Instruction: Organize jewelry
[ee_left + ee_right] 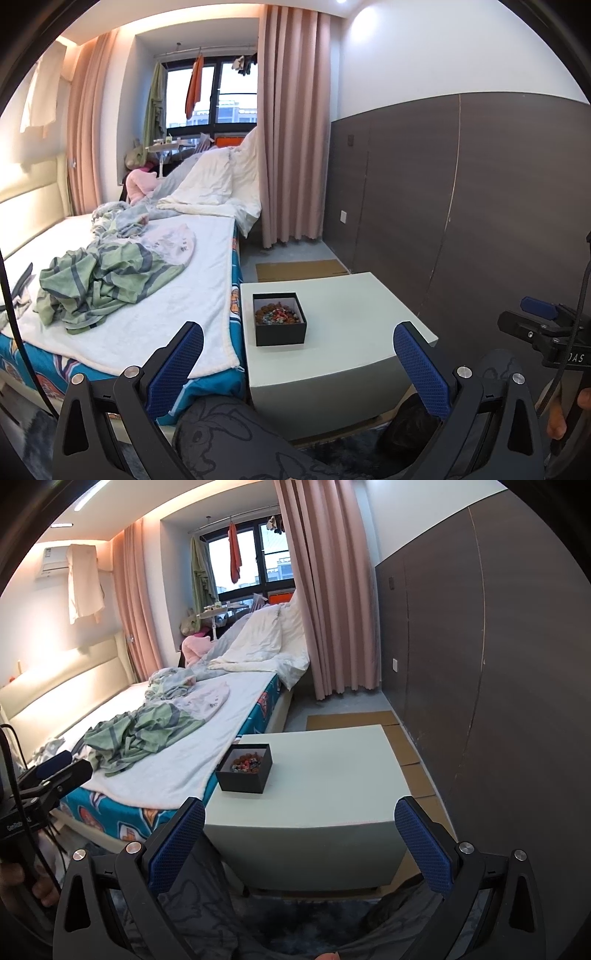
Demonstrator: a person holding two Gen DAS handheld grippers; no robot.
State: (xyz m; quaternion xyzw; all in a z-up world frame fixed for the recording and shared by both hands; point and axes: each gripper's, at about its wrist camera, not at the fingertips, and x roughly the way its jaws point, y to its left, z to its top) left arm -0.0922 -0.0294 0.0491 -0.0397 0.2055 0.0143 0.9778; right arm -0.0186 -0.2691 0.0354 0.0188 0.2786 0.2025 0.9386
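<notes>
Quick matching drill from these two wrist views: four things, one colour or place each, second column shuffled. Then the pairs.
Things:
1. box
2. side table
3. striped cloth
4. curtain

Descriptions:
A. pink, hanging beside the window
B. black, open top, beads inside, sitting on the table
C. green and grey, crumpled on the bed
D. pale, flat-topped, next to the bed

Pairs: 1-B, 2-D, 3-C, 4-A
</notes>
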